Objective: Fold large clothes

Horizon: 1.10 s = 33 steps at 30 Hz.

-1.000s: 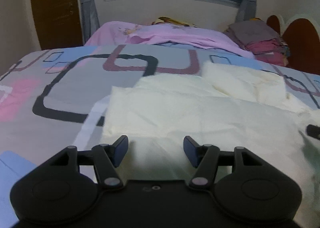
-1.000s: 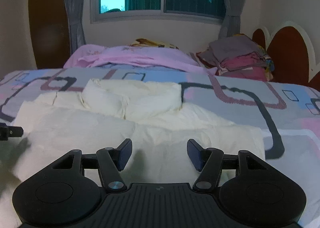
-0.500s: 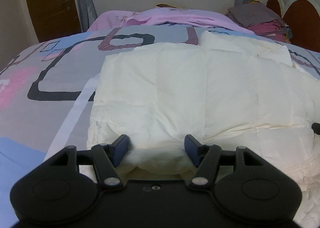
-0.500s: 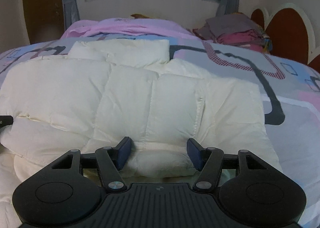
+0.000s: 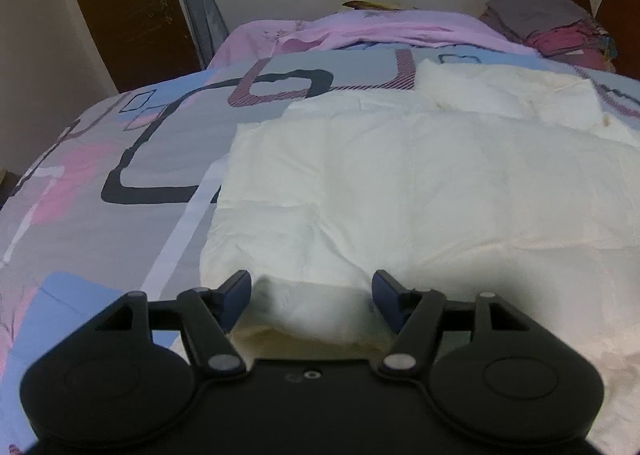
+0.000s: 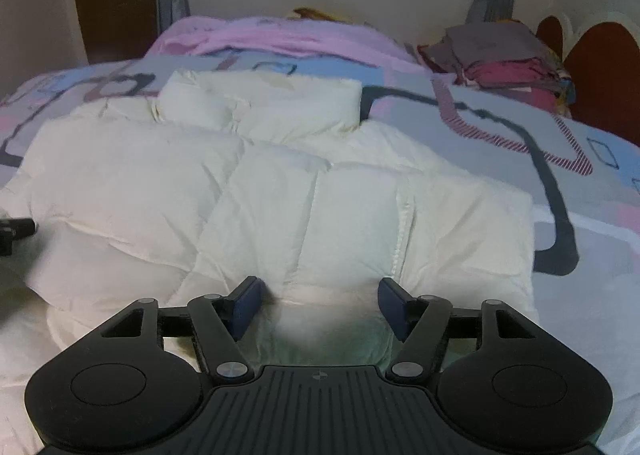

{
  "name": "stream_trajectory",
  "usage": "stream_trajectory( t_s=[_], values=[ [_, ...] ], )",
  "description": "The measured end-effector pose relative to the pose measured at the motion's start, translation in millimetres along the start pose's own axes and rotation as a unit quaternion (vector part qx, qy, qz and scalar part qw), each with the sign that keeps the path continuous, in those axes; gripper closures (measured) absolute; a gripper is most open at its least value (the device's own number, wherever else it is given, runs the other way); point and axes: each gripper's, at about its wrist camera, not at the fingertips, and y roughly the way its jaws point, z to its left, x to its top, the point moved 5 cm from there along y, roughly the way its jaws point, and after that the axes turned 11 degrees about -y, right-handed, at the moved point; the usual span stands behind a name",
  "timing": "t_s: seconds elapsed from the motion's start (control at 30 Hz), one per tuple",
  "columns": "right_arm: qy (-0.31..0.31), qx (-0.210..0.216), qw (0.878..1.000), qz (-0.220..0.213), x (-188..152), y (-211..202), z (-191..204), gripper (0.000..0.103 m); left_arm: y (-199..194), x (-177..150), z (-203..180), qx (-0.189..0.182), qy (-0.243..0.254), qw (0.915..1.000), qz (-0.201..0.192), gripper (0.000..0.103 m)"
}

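cream padded jacket [image 6: 280,195] lies spread on the patterned bedspread [image 5: 120,175], near hem folded up. left gripper [image 5: 312,291] and right gripper [image 6: 318,297]: jaws opening, releasing the folded edge bulging between them. next, judged: regrip for another fold.

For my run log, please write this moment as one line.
stage: fold laid down | left gripper: jaws opening, jacket edge between | right gripper: jaws opening, jacket edge between | cream puffer jacket: on patterned bedsheet
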Motion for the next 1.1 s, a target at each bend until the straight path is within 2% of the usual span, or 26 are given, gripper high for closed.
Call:
stream_trajectory(
  t_s=[0.2, 0.4, 0.53, 0.63, 0.67, 0.9, 1.1],
  values=[
    [0.015, 0.020, 0.999, -0.035, -7.9, -44.7, 10.2, 0.033, -37.9, -9.3, 6.4, -0.032, -0.014, 0.9994, 0.000, 0.037],
    [0.037, 0.030, 0.998, -0.052, -27.0, -90.8, 29.7, 0.032, -76.1, -28.2, 15.2, -0.068, -0.004, 0.9977, 0.000, 0.037],
    [0.042, 0.017, 0.997, -0.056, -46.8, -123.3, 44.5, 0.031, -98.0, -43.9, 32.1, -0.098, -0.009, 0.9951, -0.002, 0.036],
    [0.036, 0.004, 0.998, -0.057, -63.2, -145.2, 57.4, 0.018, -110.7, -59.4, 49.8, -0.106, -0.007, 0.9943, -0.002, 0.036],
    [0.033, -0.002, 0.998, -0.057, -70.0, -152.9, 62.6, 0.017, -114.6, -66.9, 55.7, -0.112, -0.003, 0.9937, 0.000, 0.036],
    [0.036, -0.033, 0.998, -0.042, -115.1, -189.7, 93.2, 0.017, -134.6, -106.2, 83.4, -0.129, 0.012, 0.9915, 0.010, 0.036],
    [0.034, -0.059, 0.997, -0.026, -144.2, -210.9, 101.9, 0.017, -145.7, -124.8, 115.2, -0.134, -0.008, 0.9908, 0.017, 0.035]
  ],
)
